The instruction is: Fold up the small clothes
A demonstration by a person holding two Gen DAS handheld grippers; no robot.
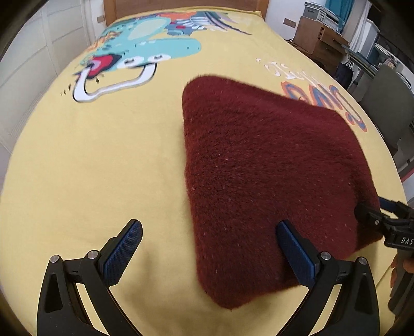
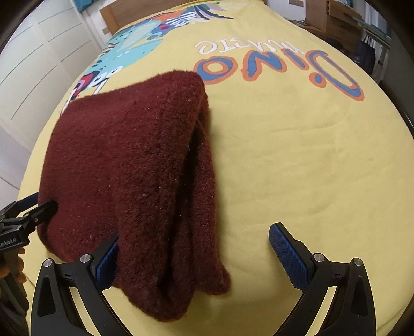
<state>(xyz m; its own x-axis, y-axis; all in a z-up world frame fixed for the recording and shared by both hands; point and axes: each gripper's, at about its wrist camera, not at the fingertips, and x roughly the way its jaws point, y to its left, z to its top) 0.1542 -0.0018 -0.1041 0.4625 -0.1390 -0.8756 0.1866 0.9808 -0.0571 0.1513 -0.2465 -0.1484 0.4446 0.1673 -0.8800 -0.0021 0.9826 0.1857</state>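
A dark red fuzzy knit garment (image 1: 269, 165) lies folded in layers on the yellow bed cover (image 1: 103, 160). My left gripper (image 1: 209, 248) is open, its near corner of the garment lying between the two fingers. My right gripper (image 2: 191, 256) is open too, with the garment's (image 2: 134, 165) layered near edge draped between its fingers and over the left pad (image 2: 107, 261). The right gripper also shows at the garment's right edge in the left wrist view (image 1: 375, 214); the left gripper shows at the left edge in the right wrist view (image 2: 36, 209).
The yellow cover (image 2: 297, 160) carries a cartoon dinosaur print (image 1: 145, 49) and "Dino" lettering (image 2: 297, 69). A wooden headboard (image 1: 181, 6) is at the far end. White wardrobe doors (image 2: 38, 56) stand left; a desk, boxes and a grey chair (image 1: 383, 103) stand right.
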